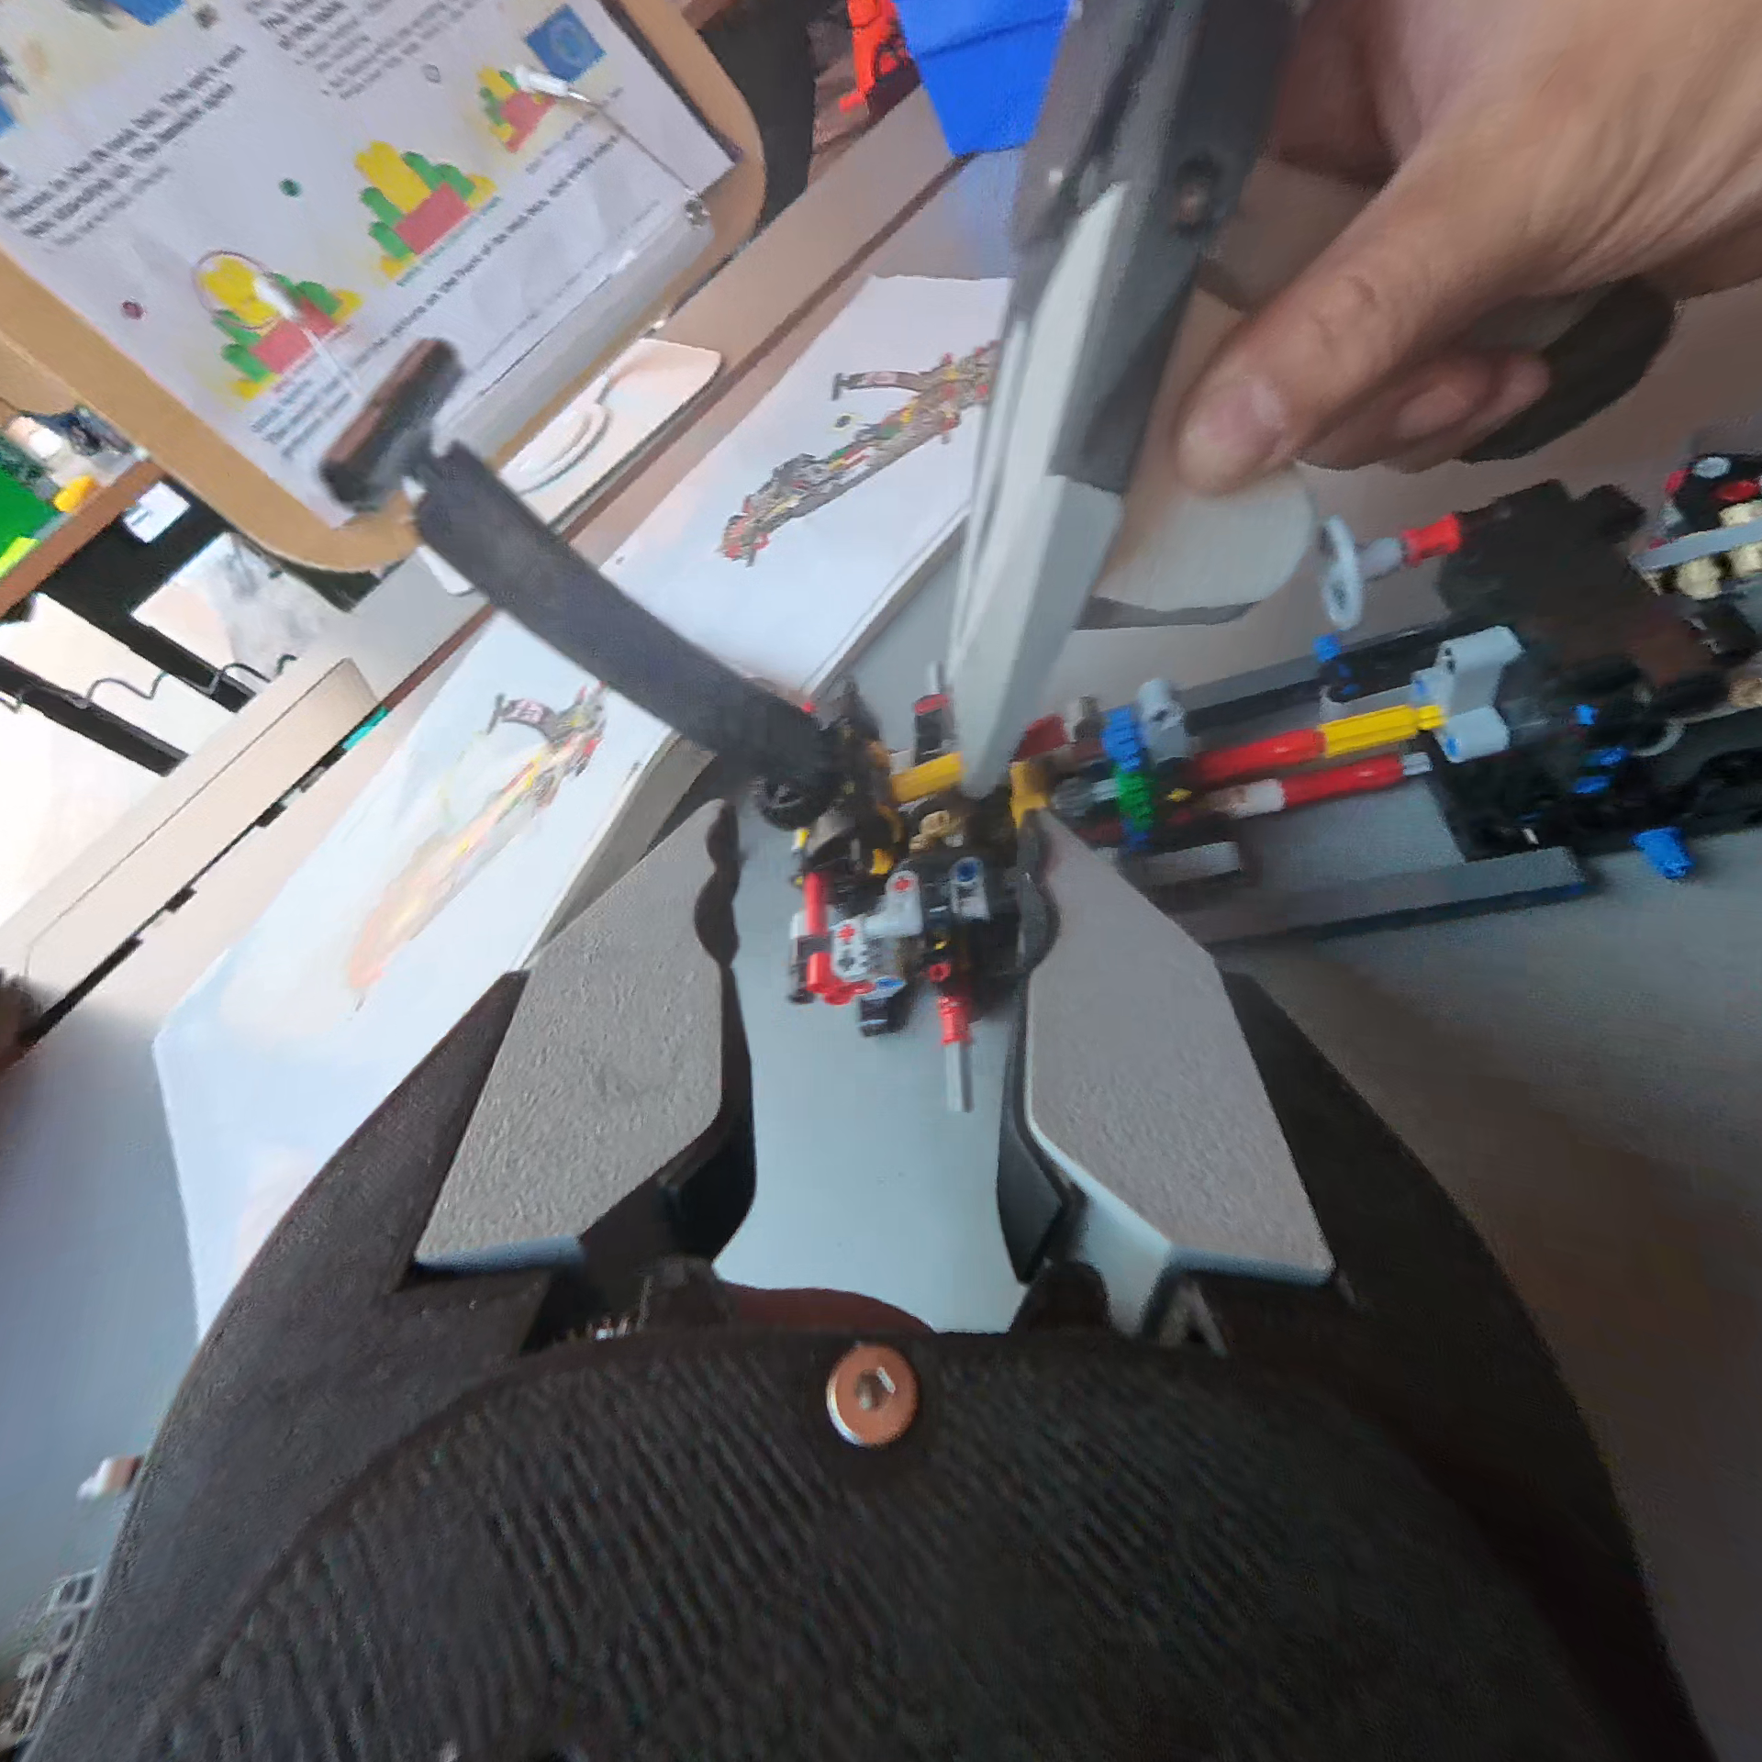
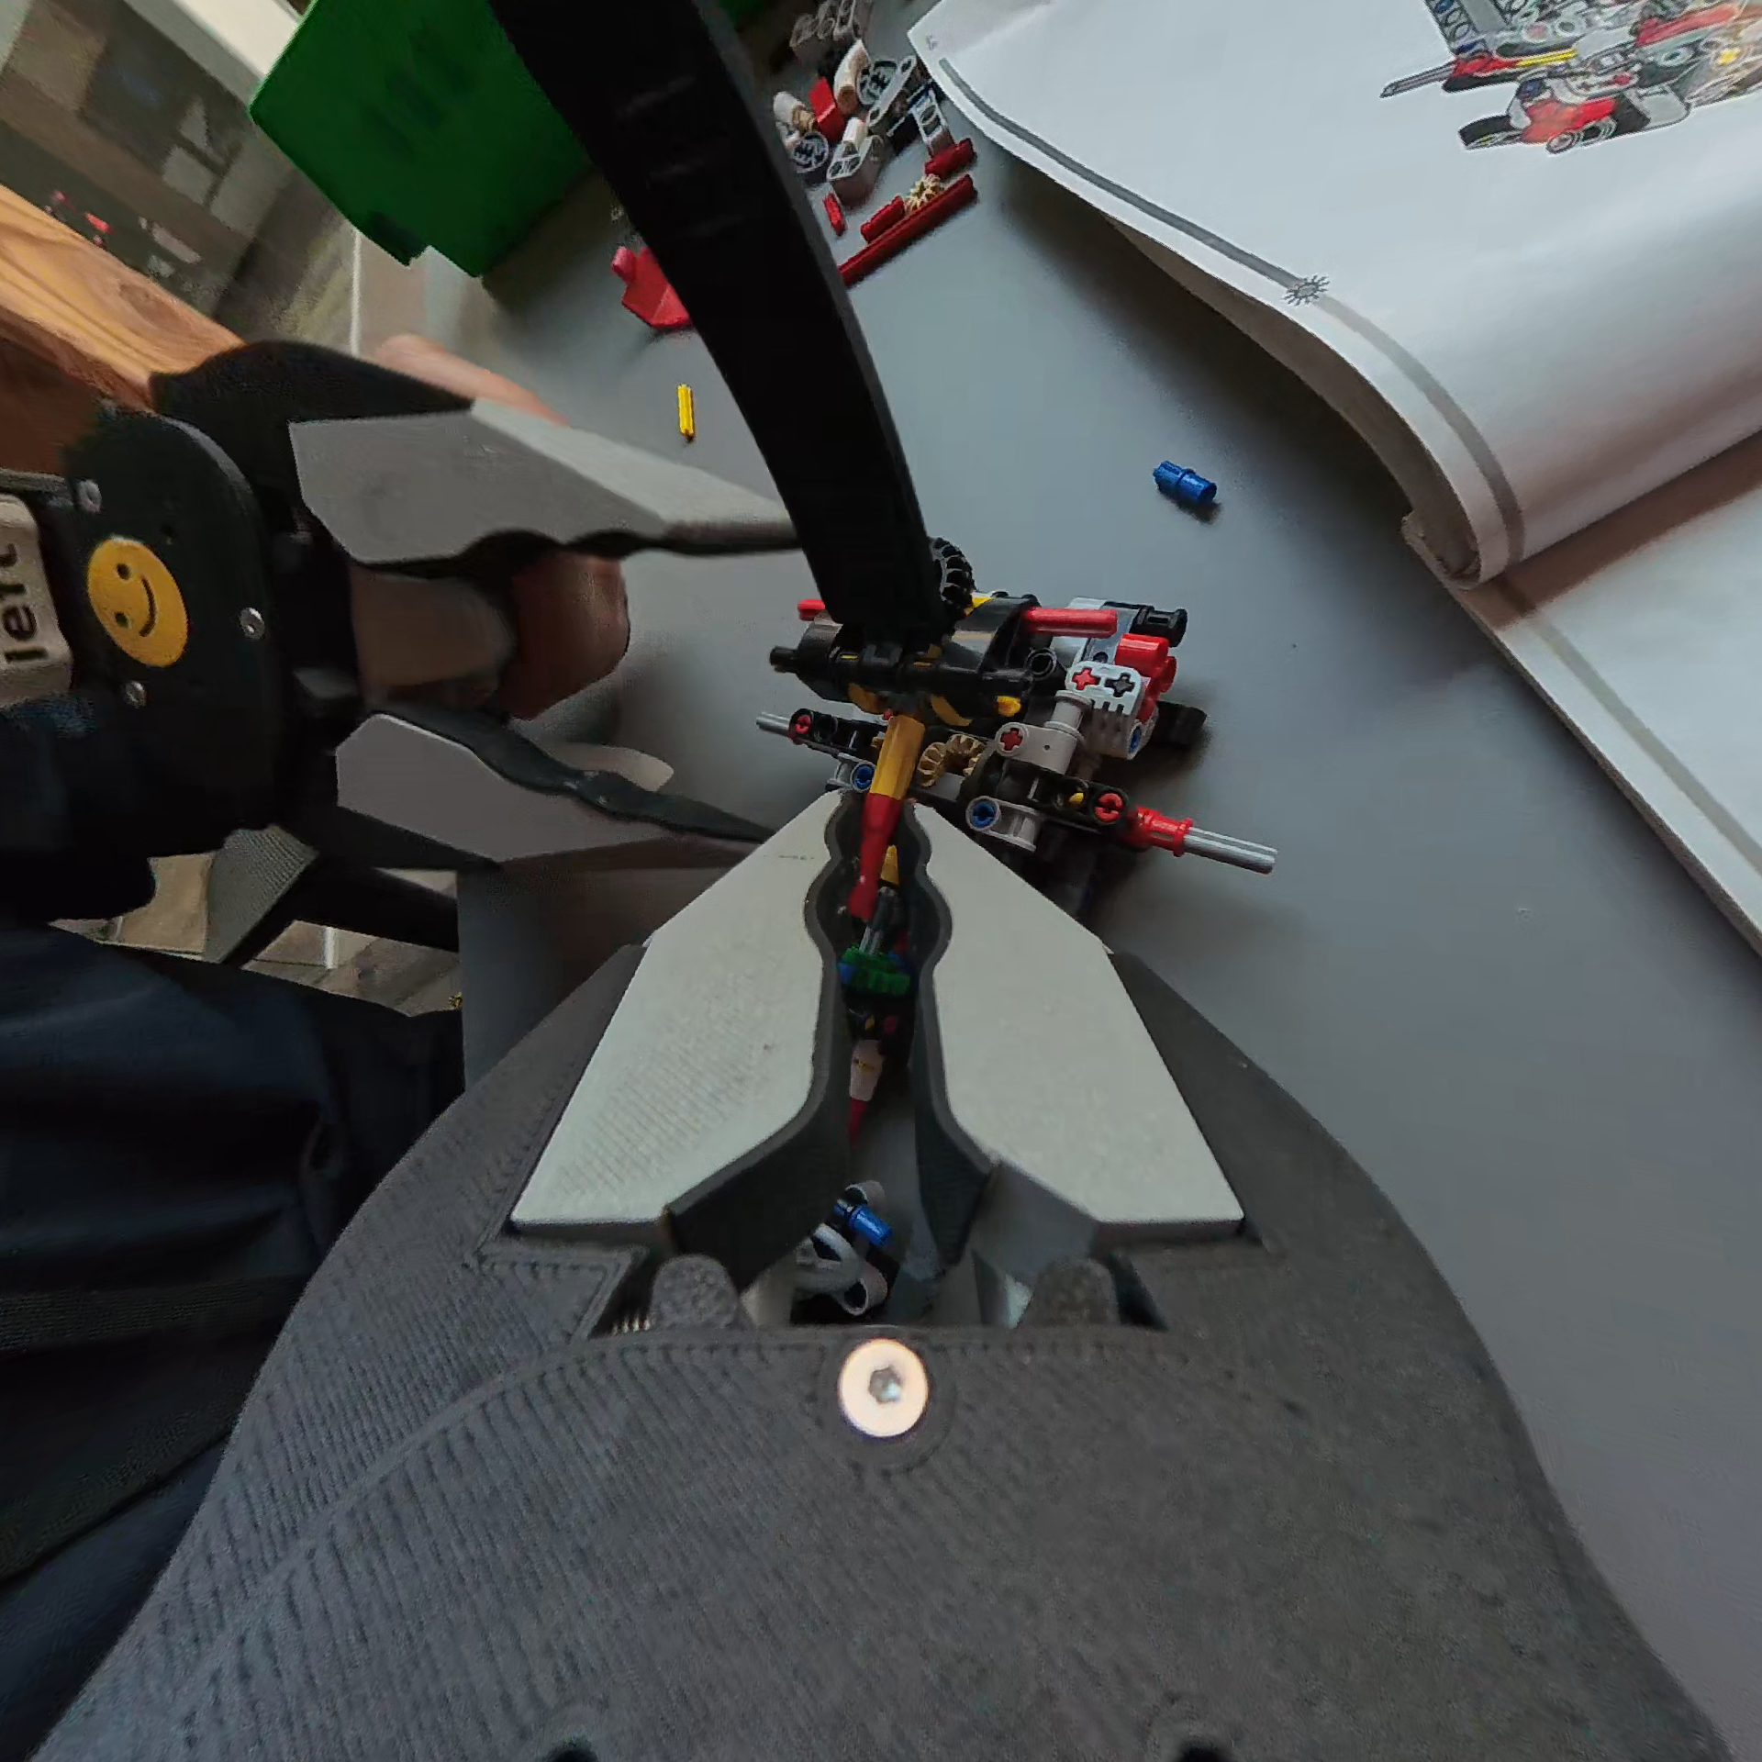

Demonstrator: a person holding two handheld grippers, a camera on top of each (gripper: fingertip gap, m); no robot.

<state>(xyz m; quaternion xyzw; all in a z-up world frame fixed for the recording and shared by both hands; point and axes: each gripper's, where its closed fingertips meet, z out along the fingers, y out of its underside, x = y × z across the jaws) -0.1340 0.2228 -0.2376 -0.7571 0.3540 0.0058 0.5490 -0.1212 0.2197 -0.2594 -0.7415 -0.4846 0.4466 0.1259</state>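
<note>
A small black, red and grey brick assembly (image 1: 896,915) lies on the grey table between my left gripper's (image 1: 882,839) wide-open fingers. The left pad stands clear of it and the right pad is close beside it. A long black curved strip (image 1: 610,620) rises from the assembly's far end. My right gripper (image 2: 877,820) is shut on a red and yellow axle (image 2: 891,763) that sticks out of the assembly (image 2: 1049,706). A hand holds it, and it comes down from above in the left wrist view (image 1: 982,777). The open left gripper (image 2: 777,685) shows at the left of the right wrist view.
A longer brick build (image 1: 1382,753) with red and yellow rods lies to the right. Open instruction booklets (image 2: 1430,315) lie beside the assembly. A green bin (image 2: 420,133), loose pieces (image 2: 877,124), a blue pin (image 2: 1182,481) and a yellow pin (image 2: 685,410) are on the table. A poster board (image 1: 334,191) stands behind. The grippers are tip to tip, or close to it. About 9 centimetres separates my left fingertips from the blue pin (image 2: 1182,481).
</note>
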